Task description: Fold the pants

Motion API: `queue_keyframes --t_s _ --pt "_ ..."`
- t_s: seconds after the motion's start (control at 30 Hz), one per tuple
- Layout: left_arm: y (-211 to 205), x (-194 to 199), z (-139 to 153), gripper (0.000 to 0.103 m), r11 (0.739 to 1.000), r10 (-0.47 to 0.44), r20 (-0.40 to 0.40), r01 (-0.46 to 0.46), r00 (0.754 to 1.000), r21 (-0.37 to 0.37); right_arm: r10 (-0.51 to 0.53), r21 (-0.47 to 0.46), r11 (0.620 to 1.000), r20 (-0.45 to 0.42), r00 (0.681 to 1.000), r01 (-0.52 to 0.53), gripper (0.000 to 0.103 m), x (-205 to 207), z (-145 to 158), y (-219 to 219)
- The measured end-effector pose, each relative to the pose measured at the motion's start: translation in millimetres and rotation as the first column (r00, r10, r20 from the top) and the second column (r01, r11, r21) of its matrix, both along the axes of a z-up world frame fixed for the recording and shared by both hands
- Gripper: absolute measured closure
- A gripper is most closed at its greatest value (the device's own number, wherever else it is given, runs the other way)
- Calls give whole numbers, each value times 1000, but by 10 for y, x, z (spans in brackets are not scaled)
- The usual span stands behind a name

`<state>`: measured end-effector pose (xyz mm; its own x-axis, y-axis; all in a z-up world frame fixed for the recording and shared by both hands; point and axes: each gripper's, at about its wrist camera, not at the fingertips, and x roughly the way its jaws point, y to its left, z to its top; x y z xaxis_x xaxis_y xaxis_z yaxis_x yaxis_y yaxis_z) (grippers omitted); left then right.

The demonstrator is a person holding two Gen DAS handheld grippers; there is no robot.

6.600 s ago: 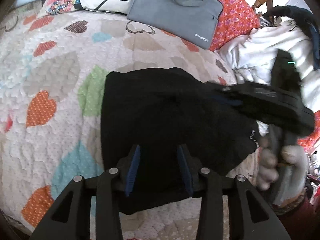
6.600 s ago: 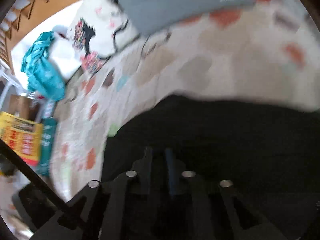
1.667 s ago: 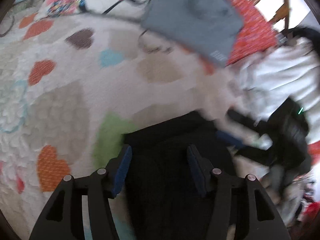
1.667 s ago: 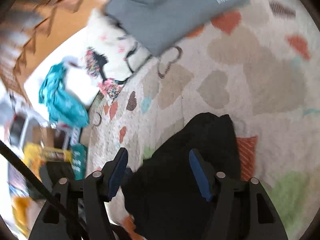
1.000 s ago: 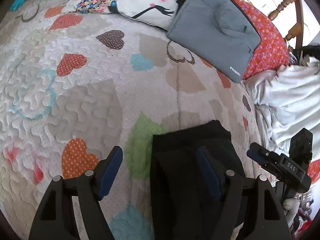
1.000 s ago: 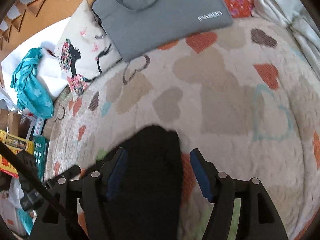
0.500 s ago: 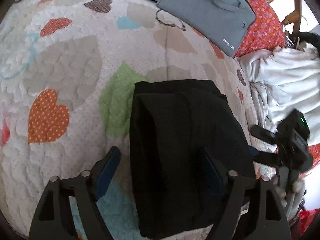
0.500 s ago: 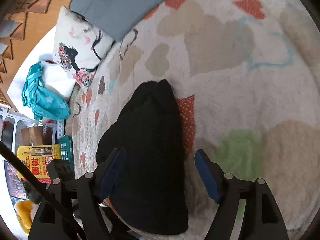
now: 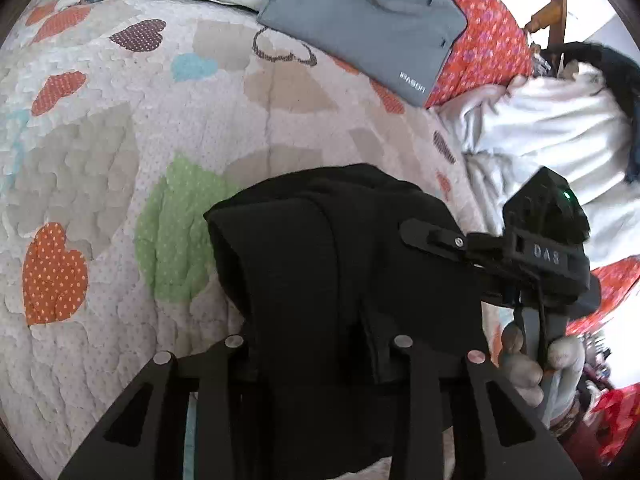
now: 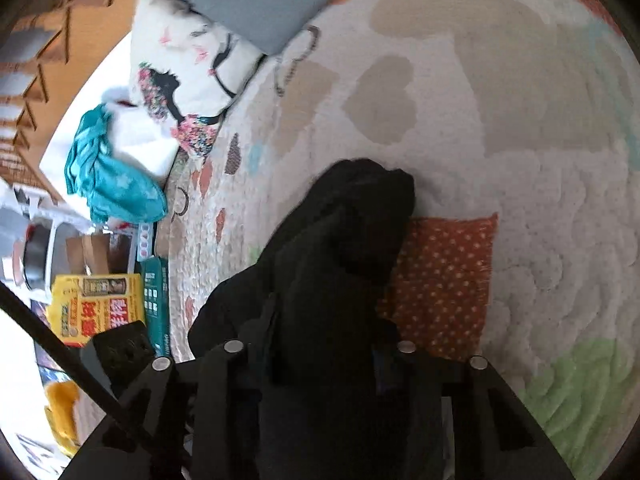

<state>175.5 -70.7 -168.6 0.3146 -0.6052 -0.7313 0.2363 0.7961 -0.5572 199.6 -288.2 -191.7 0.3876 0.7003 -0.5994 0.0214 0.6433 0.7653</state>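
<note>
With both my left gripper and right gripper just closed onto the folded black pants beside the green heart, I should lift evenly.

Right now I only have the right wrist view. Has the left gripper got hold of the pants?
Observer: Yes. The left gripper has just been closing its jaws, and a bunched fold of the black pants is pinched between them.
Operator: Where's my right gripper relative to it?
Observer: In the left wrist view the right gripper reaches in over the pants' right edge. It too has just been closing on cloth.
Operator: Anything beyond that edge?
Observer: A heap of white bedding lies just past it.
</note>
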Motion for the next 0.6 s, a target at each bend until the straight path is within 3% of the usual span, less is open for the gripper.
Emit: queue_keyframes --t_s 0.27,0.43,0.6 --pt "-127 407 374 70 1000 0 73 -1 997 9 -31 -75 996 170 985 45 72 106 632 -85" --pt "-254 852 344 70 999 8 87 -11 996 35 -78 -99 990 178 981 97 72 419 663 -220" --pt "-275 1262 56 67 999 21 10 -22 1000 45 -121 -185 971 164 979 151 73 753 459 -335"
